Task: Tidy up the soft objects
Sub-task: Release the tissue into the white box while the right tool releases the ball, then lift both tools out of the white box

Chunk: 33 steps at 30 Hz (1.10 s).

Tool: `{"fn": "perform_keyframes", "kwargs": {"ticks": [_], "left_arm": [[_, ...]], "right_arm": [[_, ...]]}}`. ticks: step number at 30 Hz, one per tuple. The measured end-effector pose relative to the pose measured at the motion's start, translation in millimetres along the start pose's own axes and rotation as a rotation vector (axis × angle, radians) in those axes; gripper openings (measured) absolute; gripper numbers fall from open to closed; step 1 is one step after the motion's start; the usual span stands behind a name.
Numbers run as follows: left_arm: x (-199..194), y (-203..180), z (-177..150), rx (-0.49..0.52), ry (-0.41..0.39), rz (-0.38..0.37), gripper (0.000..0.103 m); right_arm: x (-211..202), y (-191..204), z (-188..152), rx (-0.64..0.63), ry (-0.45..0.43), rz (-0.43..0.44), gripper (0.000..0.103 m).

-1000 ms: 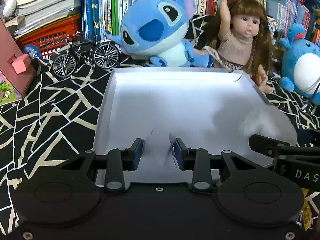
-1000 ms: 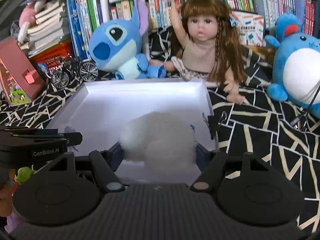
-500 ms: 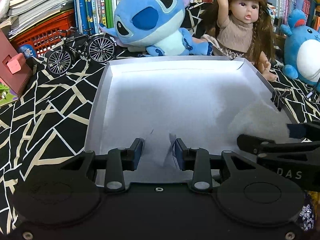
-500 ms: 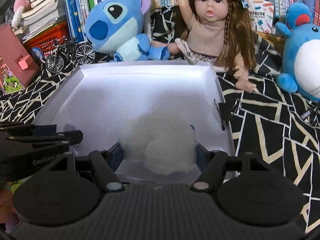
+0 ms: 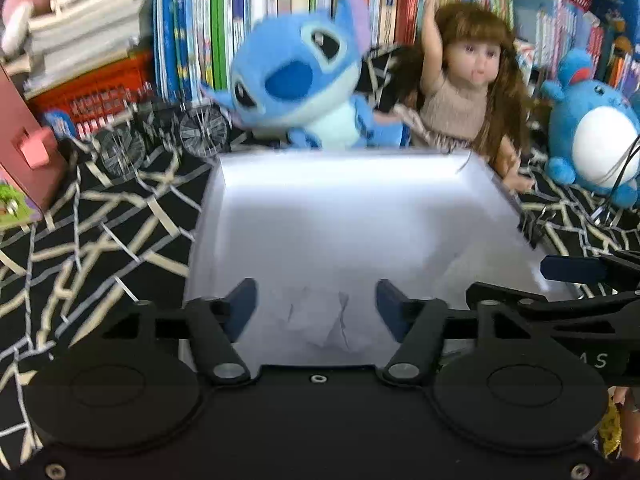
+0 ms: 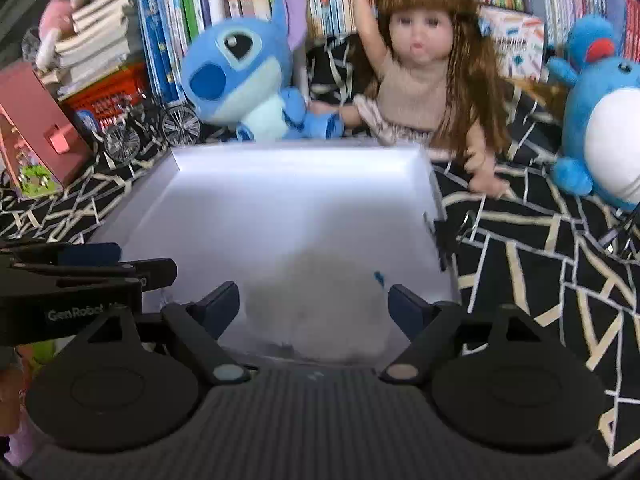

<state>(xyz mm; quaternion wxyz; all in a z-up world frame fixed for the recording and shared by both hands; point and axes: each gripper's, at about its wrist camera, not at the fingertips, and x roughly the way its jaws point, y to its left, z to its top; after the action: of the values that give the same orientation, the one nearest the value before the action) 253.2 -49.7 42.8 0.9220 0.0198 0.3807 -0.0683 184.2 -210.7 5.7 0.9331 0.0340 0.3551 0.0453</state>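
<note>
A white tray [image 5: 360,208] lies in front of both grippers on a black patterned cloth; it also shows in the right wrist view [image 6: 296,208]. My left gripper [image 5: 316,310] is open over the tray's near edge, with a crumpled white piece [image 5: 320,320] lying between its fingers. My right gripper [image 6: 314,306] is open around a white fluffy ball [image 6: 316,312] that rests in the tray's near end. The right gripper's fingers [image 5: 576,268] show at the right of the left wrist view.
Behind the tray sit a blue Stitch plush [image 5: 296,84], a long-haired doll [image 5: 468,84] and a round blue plush [image 5: 592,132]. A toy bicycle [image 5: 160,136], a red basket [image 5: 100,92], a pink toy house [image 5: 24,152] and bookshelves stand at the left and back.
Both grippers have opened. The left one let go of the crumpled white piece and the right one let go of the fluffy ball, which now rests in the tray.
</note>
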Motion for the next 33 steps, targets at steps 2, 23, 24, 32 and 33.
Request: {"fn": "perform_keyframes", "kwargs": {"ticks": [2,23,24,32,33], "left_arm": [[-13,0,1,0.008,-0.04,0.007,0.078],[-127,5,-51,0.028,-0.259,-0.034,0.092],[-129,5,-55,0.026,-0.26,-0.035,0.092],[-141,13,-93,0.008,-0.249,-0.006,0.092],[-142,15,-97,0.007,-0.248,-0.003,0.092]], "right_arm": [[-10,0,1,-0.002,-0.029,-0.001,0.09],[-116,26,-43,-0.098,-0.293,-0.005,0.103],[-118,27,-47,-0.097,-0.293,0.001,0.103],[-123,31,-74,-0.085,-0.29,0.008,0.103],[-123,31,-77,-0.081,-0.288,0.009,0.103]]}}
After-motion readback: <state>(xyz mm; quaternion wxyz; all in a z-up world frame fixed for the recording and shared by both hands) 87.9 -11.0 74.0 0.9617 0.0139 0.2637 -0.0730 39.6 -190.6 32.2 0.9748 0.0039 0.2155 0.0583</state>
